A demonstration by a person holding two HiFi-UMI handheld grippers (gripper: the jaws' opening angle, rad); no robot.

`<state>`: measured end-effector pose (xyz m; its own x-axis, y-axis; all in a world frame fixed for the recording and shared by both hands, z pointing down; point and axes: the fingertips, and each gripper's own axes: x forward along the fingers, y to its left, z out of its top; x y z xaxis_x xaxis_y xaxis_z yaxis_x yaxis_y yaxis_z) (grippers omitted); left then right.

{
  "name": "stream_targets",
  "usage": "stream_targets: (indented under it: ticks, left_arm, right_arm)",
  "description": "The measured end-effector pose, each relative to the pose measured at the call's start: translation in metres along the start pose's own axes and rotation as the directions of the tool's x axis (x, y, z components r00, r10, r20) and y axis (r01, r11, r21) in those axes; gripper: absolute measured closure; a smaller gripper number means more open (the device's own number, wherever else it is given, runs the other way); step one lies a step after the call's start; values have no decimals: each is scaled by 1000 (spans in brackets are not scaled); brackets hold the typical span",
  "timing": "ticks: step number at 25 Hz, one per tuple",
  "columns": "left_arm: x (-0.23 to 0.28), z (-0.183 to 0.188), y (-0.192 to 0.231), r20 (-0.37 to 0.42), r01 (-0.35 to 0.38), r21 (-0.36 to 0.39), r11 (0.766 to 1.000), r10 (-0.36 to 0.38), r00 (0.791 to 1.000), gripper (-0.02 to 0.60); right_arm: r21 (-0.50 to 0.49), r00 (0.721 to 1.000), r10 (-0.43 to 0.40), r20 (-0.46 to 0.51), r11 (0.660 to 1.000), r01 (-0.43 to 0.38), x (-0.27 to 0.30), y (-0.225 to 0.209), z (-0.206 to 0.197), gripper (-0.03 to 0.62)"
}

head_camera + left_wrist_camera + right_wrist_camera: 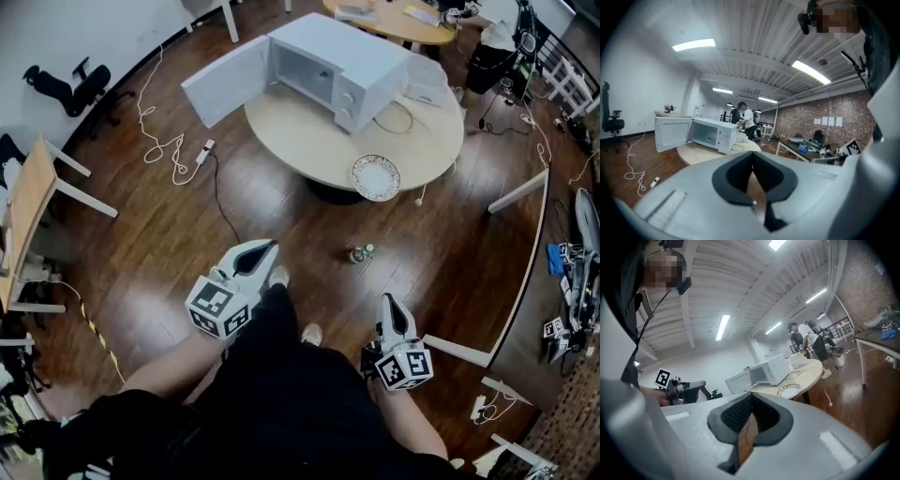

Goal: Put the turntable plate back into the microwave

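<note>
Both grippers hang low by our legs. Left gripper: jaws together, nothing in them. Right gripper: likewise closed and empty. On the floor between us and the table stands what looks like a small jar.

Plate lies flat at the table's near edge, right of centre, well apart from both grippers. Microwave sits toward the far edge, door swung wide to the left; cavity looks bare. Task not yet begun.

We judge the plate stiff, brittle, fairly heavy and slick. Lying flat, it offers only its rim. We would pinch the rim at the table edge, keep it level, and steady the opposite side with the second gripper.
</note>
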<state>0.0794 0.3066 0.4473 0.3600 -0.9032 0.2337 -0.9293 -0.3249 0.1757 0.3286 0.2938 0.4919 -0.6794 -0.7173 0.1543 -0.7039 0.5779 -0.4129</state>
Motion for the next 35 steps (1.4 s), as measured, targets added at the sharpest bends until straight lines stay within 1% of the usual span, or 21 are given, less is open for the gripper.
stream_targets:
  ticks: [3,5,7,9,11,13,16,20,24,27,30,32,35]
  left_arm:
    - [14,13,18,14,23,30,999,-24,1000,575]
    - [26,24,27,21,63,83,995,-65,998,575]
    - [40,41,34,41,113,143,983,-120,992,575]
    - [53,59,44,69,144,168,975,-157,985,575]
    - [63,72,59,86,155,169,973,-171,981,575]
    - [69,77,76,83,159,165,973,-175,981,575]
    - [81,79,104,74,148,148,978,-160,984,575]
    - [100,90,140,77,117,116,986,-126,989,575]
    - [116,111,166,107,125,121,985,-138,985,575]
    - [124,116,187,106,138,119,983,-151,983,575]
    - [135,114,206,88,146,94,985,-155,984,575]
    - [144,118,210,84,170,103,980,-179,980,575]
    - [154,127,206,92,225,138,965,-239,967,575]
  right_arm:
    - [-11,1000,-15,8,1000,15,26,2,8,592]
    - [-17,999,-31,19,999,31,43,3,14,592]
    - [-20,998,-55,16,998,56,61,0,18,592]
    - [-21,997,-81,10,996,81,81,-2,23,592]
    - [-28,997,-75,18,997,76,101,3,31,592]
    - [-49,999,-35,37,998,37,120,19,41,592]
    - [-77,999,-4,47,997,8,145,35,51,592]
    - [-84,999,-27,21,996,28,171,33,50,592]
    - [-101,999,-46,-16,994,44,200,38,44,592]
    - [-104,997,-78,-3,992,77,224,39,51,592]
    - [-100,994,-104,25,989,106,244,39,58,592]
    - [-93,993,-117,32,989,119,254,43,55,592]
    - [-94,992,-120,35,988,123,261,51,51,592]
